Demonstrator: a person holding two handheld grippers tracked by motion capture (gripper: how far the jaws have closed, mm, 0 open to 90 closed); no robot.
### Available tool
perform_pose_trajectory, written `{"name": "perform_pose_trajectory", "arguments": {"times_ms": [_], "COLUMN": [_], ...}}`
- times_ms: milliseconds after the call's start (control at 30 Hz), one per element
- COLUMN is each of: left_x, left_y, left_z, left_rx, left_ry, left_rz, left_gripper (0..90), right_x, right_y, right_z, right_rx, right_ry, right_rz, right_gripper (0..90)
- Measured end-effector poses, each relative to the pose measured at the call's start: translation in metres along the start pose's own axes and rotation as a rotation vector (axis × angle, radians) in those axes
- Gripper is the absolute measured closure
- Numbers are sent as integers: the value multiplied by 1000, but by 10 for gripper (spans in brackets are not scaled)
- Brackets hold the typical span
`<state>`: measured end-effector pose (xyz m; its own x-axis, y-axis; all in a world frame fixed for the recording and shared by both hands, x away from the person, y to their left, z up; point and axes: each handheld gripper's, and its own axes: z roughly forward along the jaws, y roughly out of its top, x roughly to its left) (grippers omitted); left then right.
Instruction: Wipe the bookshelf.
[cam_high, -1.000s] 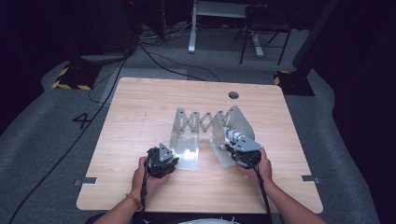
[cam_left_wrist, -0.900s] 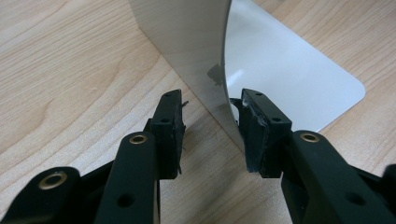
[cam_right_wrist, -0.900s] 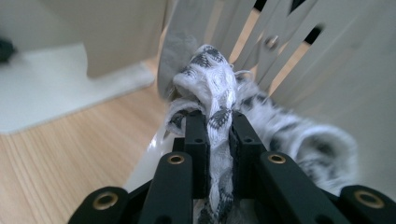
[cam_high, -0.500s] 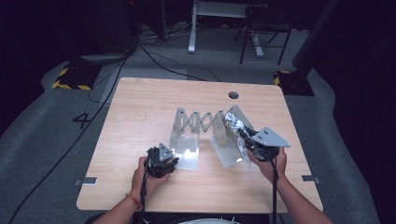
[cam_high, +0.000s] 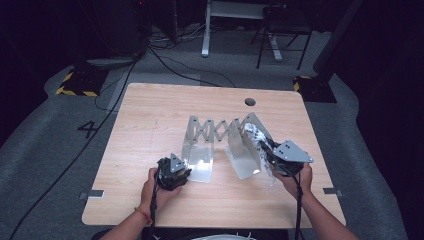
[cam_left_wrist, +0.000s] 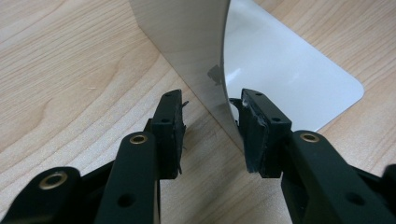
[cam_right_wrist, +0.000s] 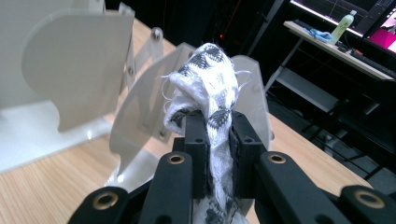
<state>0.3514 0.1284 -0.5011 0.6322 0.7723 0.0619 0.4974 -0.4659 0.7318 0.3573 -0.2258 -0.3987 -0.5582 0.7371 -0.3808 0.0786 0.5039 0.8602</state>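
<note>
one metal rack (cam_high: 220, 132), one patterned cloth (cam_right_wrist: 210, 84), two tongs

Wooden counter (cam_high: 150, 130), light grain, round cable hole (cam_high: 250, 102) at far edge. Metal rack (cam_high: 220, 145) with scissor links stands on it, between left gripper (cam_high: 181, 172) and right gripper (cam_high: 270, 155).
</note>
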Motion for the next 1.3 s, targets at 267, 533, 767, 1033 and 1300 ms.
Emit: {"name": "perform_pose_trajectory", "arguments": {"times_ms": [267,533,767,1033,1300], "left_x": [0,0,0,0,0], "left_y": [0,0,0,0,1], "left_z": [0,0,0,0,1], "left_rx": [3,5,6,4,3], "left_ry": [-4,-8,-12,-15,-20], "left_rz": [-7,-9,-8,-2,3], "left_gripper": [603,603,594,594,598], "right_x": [11,28,47,56,54], "right_y": [-16,-35,-50,-55,-48], "right_z": [17,38,55,72,86], "right_rx": [82,174,249,283,259], "right_ry": [19,52,105,183,135], "right_rz": [-38,-74,-133,-118,-93], "right_gripper": [808,808,809,809,807]}}
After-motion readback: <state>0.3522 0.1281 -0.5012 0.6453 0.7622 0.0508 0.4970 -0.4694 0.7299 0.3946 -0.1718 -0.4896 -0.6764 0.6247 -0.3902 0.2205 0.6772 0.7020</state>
